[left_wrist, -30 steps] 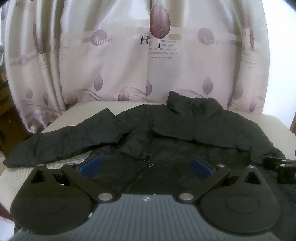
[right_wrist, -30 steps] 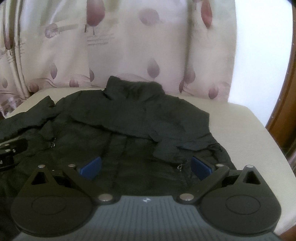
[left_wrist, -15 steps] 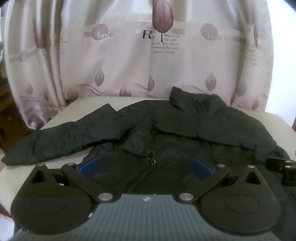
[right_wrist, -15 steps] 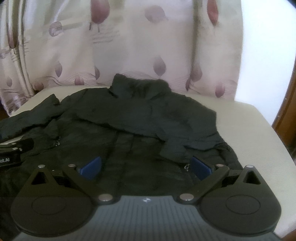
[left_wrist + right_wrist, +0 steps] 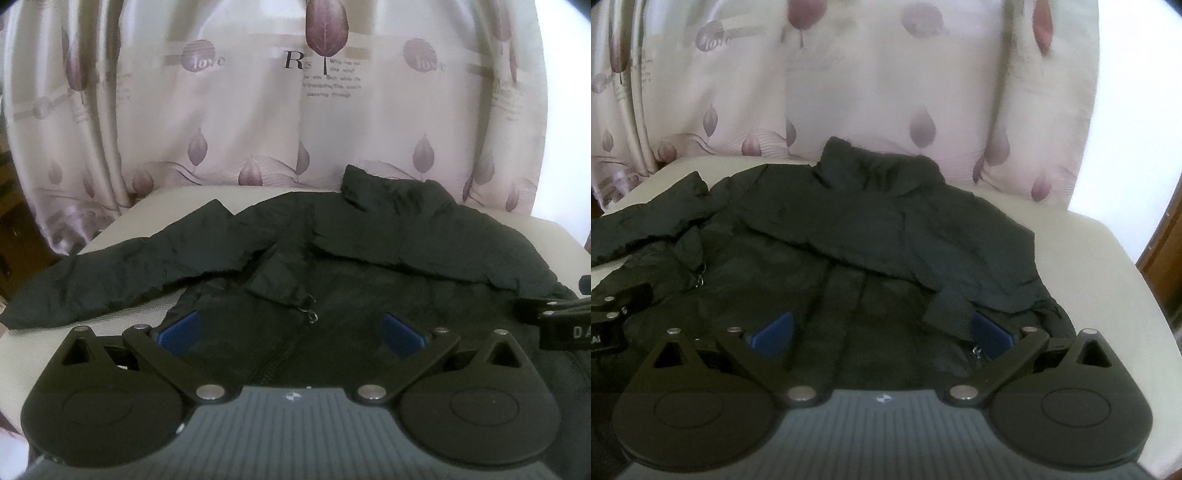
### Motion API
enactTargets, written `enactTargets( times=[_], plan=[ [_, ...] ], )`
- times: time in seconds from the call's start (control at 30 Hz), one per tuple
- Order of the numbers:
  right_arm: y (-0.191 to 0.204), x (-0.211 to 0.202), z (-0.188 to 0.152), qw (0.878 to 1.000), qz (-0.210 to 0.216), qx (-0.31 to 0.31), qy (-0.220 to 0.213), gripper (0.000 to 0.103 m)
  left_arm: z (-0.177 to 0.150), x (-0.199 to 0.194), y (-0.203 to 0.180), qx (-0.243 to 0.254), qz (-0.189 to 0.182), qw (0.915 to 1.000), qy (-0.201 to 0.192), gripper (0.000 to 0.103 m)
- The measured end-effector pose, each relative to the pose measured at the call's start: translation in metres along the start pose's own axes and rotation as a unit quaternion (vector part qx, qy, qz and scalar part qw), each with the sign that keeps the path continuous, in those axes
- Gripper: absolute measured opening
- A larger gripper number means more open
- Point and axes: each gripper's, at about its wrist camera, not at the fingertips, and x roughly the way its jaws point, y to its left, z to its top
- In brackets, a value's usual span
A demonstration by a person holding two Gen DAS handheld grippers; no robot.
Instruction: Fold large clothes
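Note:
A large black zip jacket (image 5: 369, 258) lies spread on a cream cushioned surface (image 5: 155, 199), collar toward the curtain. One sleeve (image 5: 110, 273) stretches out to the left; the other sleeve (image 5: 960, 258) is folded across the chest. My left gripper (image 5: 291, 332) hovers open over the lower front near the zipper pull (image 5: 312, 314), blue pads apart, holding nothing. My right gripper (image 5: 882, 332) is open too, over the jacket's right lower part, its right pad (image 5: 991, 336) by the folded cuff. Each gripper shows at the edge of the other's view.
A pale curtain (image 5: 295, 92) with purple leaf prints hangs right behind the surface. Bare cream cushion (image 5: 1100, 266) lies to the right of the jacket. Dark wooden furniture (image 5: 1167, 266) stands at the far right edge, and more dark furniture at the far left.
Both views have drifted slightly: the jacket sits a little lower in each frame and the right view has shifted left. The jacket itself has not moved and both grippers stayed open.

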Motion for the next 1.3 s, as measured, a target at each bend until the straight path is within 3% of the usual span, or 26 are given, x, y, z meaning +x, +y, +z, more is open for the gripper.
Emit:
enactTargets(
  times=[0.27,0.47,0.7,0.87,1.0,1.03,1.07,1.13,1.3],
  plan=[
    [0.011,0.020,0.007,1.000,0.005,-0.020,0.007,0.103,0.001,-0.003,0.010,-0.006,0.001,1.0000,-0.004,0.103],
    [0.018,0.045,0.019,0.995,0.077,-0.059,-0.037,0.103,-0.002,-0.010,0.027,-0.020,0.008,0.9997,-0.005,0.103],
    [0.077,0.102,0.043,0.982,0.071,-0.165,-0.054,0.102,-0.005,-0.010,0.041,-0.039,-0.001,0.9992,0.008,0.103],
    [0.105,0.151,0.048,0.975,0.029,-0.215,-0.055,0.069,-0.010,-0.008,0.047,-0.043,-0.006,0.9988,0.020,0.103],
    [0.113,0.180,0.053,0.969,0.002,-0.239,-0.059,0.067,-0.013,-0.004,0.054,-0.051,-0.004,0.9982,0.031,0.103],
    [0.114,0.185,0.053,0.968,-0.001,-0.245,-0.060,0.057,-0.013,-0.003,0.055,-0.052,-0.003,0.9981,0.033,0.103],
    [0.112,0.189,0.055,0.967,0.004,-0.246,-0.059,0.030,-0.013,-0.002,0.055,-0.053,-0.001,0.9980,0.035,0.103],
    [0.102,0.193,0.061,0.971,-0.002,-0.235,-0.054,0.010,-0.013,-0.001,0.057,-0.053,0.004,0.9978,0.040,0.103],
    [0.007,0.153,0.093,0.985,-0.033,-0.124,-0.113,0.008,-0.012,-0.010,0.058,-0.048,0.014,0.9981,0.037,0.103]
  ],
)
